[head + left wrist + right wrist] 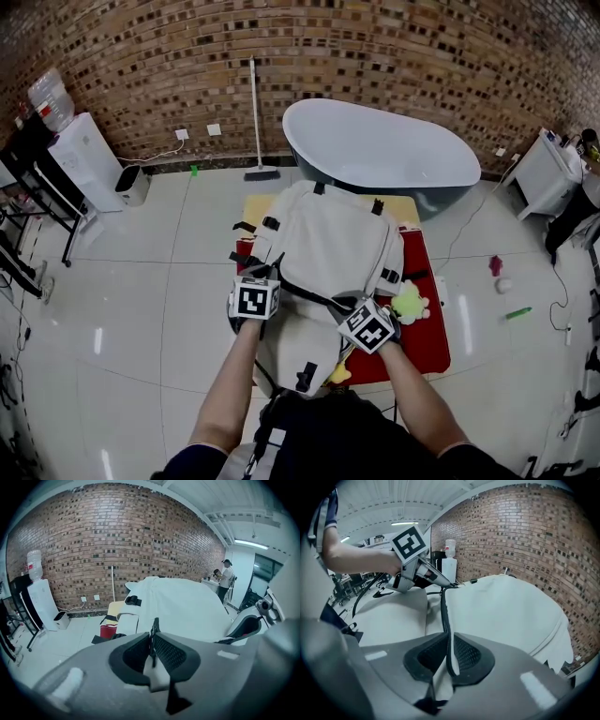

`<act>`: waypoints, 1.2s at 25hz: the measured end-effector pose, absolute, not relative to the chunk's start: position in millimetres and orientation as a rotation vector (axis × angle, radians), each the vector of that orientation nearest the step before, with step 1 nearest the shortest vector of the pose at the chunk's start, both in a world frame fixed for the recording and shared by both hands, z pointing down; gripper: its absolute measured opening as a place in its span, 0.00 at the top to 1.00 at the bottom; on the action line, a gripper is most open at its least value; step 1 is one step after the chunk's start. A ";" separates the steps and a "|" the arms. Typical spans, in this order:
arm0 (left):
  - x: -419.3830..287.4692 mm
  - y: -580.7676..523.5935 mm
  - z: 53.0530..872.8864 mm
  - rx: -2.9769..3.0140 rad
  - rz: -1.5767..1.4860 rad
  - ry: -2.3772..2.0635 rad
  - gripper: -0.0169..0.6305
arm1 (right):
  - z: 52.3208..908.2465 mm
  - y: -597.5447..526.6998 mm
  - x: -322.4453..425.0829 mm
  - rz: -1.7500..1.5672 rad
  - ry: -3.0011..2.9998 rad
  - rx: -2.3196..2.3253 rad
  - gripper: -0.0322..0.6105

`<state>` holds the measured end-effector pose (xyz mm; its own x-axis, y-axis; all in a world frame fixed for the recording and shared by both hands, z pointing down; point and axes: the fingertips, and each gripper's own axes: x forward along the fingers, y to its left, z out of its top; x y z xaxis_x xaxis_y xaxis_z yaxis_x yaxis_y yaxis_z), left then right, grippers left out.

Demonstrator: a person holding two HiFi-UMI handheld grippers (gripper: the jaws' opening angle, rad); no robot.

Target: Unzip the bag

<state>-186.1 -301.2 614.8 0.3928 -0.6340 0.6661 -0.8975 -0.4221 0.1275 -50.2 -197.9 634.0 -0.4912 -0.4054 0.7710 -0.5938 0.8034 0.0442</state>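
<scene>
Clearly both forearms reach forward and down over the near end of the bag (328,239), the left forearm (230,394) almost straight and the right forearm (417,394) angled inward, so the two tools sit close together on the bag's near slope. The left tongs (153,644) are nearly closed, pinching a thin dark zipper tab (153,630) with a fold of white cloth under it. The right tongs (449,656) are likewise nearly closed, clamped on the dark zipper (444,611), which runs from them along the bag's top to the left tool's tip. From the head view the marker cubes cover both sets of tips, and whether the zipper's teeth are parted cannot be made out. The bag, a large white backpack with black straps, lies on a small counter (255,208) and hides most of it; only a yellow edge and a red cloth (427,328) show around the bag. A yellow-green plush toy (409,303) lies touching the bag's right side, on the red cloth. Beyond the bag stands a grey bathtub (380,150), with a broom (257,122) leaning on the brick wall far beyond the bag's left corner. Well left of the bag is a water dispenser (80,155); well right, a white cabinet (542,173). A person (227,576) stands far beyond the bag.
</scene>
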 end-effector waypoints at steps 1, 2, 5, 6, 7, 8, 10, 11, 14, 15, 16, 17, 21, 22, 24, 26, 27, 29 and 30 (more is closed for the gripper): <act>-185.7 -297.3 612.9 2.183 0.735 -1.303 0.89 | 632.4 -198.6 -51.3 0.293 -2.163 0.740 0.88; -185.7 -293.3 610.4 2.184 0.726 -1.296 0.86 | 631.0 -199.5 -53.0 0.297 -2.173 0.742 0.87; -183.0 -278.0 601.9 2.191 0.687 -1.276 0.85 | 622.4 -200.2 -57.9 0.309 -2.212 0.747 0.82; -180.8 -271.7 598.3 2.196 0.674 -1.272 0.85 | 618.2 -200.1 -58.1 0.314 -2.229 0.757 0.81; -178.5 -265.5 593.8 2.203 0.658 -1.270 0.85 | 613.5 -200.9 -57.2 0.316 -2.250 0.774 0.80; -176.4 -259.7 588.1 2.211 0.638 -1.272 0.85 | 607.4 -202.7 -56.0 0.316 -2.275 0.797 0.79; -172.8 -250.0 573.2 2.238 0.583 -1.273 0.85 | 590.1 -207.7 -55.7 0.319 -2.333 0.849 0.79; -171.0 -246.0 564.3 2.256 0.552 -1.270 0.85 | 579.7 -210.6 -56.8 0.322 -2.365 0.874 0.80; -164.4 -238.4 534.0 2.319 0.454 -1.261 0.85 | 546.0 -220.2 -61.9 0.320 -2.464 0.947 0.84; -161.6 -237.4 523.0 2.345 0.421 -1.261 0.85 | 534.7 -223.2 -63.4 0.312 -2.496 0.967 0.85; -158.7 -237.2 511.8 2.372 0.388 -1.262 0.85 | 523.9 -225.9 -65.0 0.305 -2.529 0.984 0.88; -156.0 -237.3 500.3 2.401 0.356 -1.265 0.85 | 513.5 -228.0 -66.9 0.301 -2.562 0.996 0.90; -148.4 -239.6 458.4 2.514 0.272 -1.271 0.85 | 474.7 -231.8 -76.3 0.290 -2.681 1.014 0.94; -147.8 -240.3 450.7 2.538 0.263 -1.276 0.85 | 465.1 -232.3 -78.4 0.281 -2.706 1.021 0.94; -146.4 -240.9 439.8 2.575 0.248 -1.280 0.85 | 446.9 -232.9 -81.2 0.262 -2.751 1.040 0.94; -143.0 -241.0 433.0 2.601 0.232 -1.272 0.85 | 430.3 -233.5 -81.5 0.237 -2.788 1.064 0.94; -140.7 -241.2 430.0 2.613 0.222 -1.267 0.85 | 422.8 -233.9 -80.9 0.224 -2.802 1.077 0.94; -135.9 -242.2 424.2 2.641 0.204 -1.265 0.85 | 410.4 -235.0 -78.7 0.201 -2.822 1.103 0.94; -133.3 -243.0 421.4 2.654 0.198 -1.267 0.86 | 406.0 -235.8 -77.2 0.192 -2.828 1.115 0.94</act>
<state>-133.3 -243.0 421.4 0.6249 -0.7539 0.2029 -0.7798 -0.6151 0.1164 -77.2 -235.8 406.0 -0.7279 -0.6723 0.1348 -0.6843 0.7246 -0.0815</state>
